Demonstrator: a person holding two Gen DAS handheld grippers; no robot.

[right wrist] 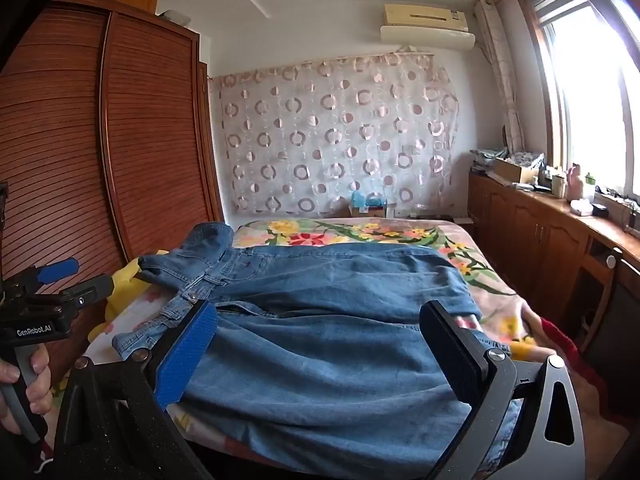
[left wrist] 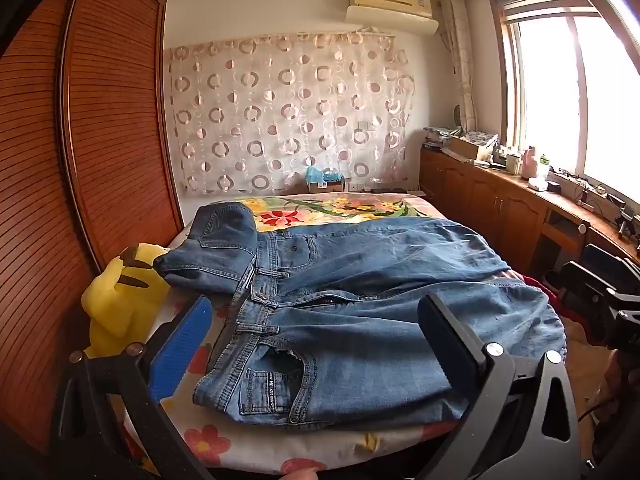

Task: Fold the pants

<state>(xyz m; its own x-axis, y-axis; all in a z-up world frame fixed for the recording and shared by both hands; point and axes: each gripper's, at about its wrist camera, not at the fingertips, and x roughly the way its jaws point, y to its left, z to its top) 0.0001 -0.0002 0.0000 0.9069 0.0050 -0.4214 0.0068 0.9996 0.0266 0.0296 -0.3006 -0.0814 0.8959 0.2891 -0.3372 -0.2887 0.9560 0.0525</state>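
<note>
Blue jeans [left wrist: 360, 320] lie flat across the bed, waistband to the left and legs running right. One corner of the waist is flipped up at the far left [left wrist: 224, 240]. My left gripper [left wrist: 312, 344] hovers open over the waistband and near pocket, with nothing between its pads. In the right wrist view the jeans' legs [right wrist: 320, 340] fill the middle, and my right gripper [right wrist: 320, 356] stands open just above the near leg, empty. A hand [right wrist: 24, 380] at that view's left edge holds the left gripper's handle.
The bed has a floral sheet [left wrist: 320, 208]. A yellow plush toy [left wrist: 124, 300] sits by the jeans' waist, against the slatted wooden wardrobe [left wrist: 100, 140]. A red cloth [right wrist: 568, 344] lies at the bed's right edge. Low wooden cabinets [right wrist: 540, 248] run under the window.
</note>
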